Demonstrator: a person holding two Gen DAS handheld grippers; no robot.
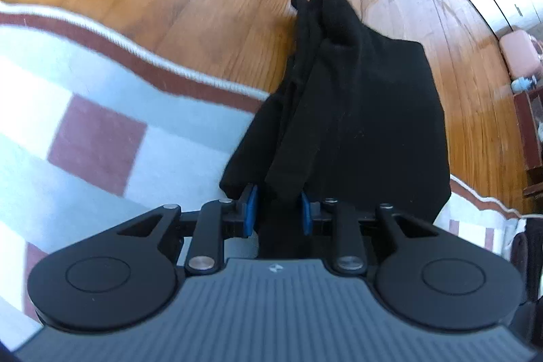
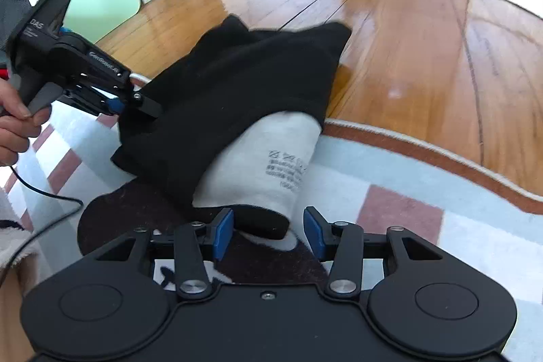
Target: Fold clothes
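A black garment [image 1: 356, 111] hangs bunched from my left gripper [image 1: 278, 209], whose blue pads are shut on its edge. In the right wrist view the same garment [image 2: 244, 80] is lifted above the rug, its white inner lining with printed text [image 2: 271, 165] showing. The left gripper [image 2: 132, 104] grips it at the left side. My right gripper [image 2: 268, 233] is open, its blue pads [image 2: 224, 233] on either side of the garment's lower black hem without pinching it.
A pale blue rug with red squares and a red border [image 1: 101, 124] lies on a wooden floor [image 2: 424, 39]. A dark brown patch [image 2: 135, 219] lies under the garment. A cable [image 2: 44, 192] trails at left. A pink object and shelf [image 1: 519, 56] stand at far right.
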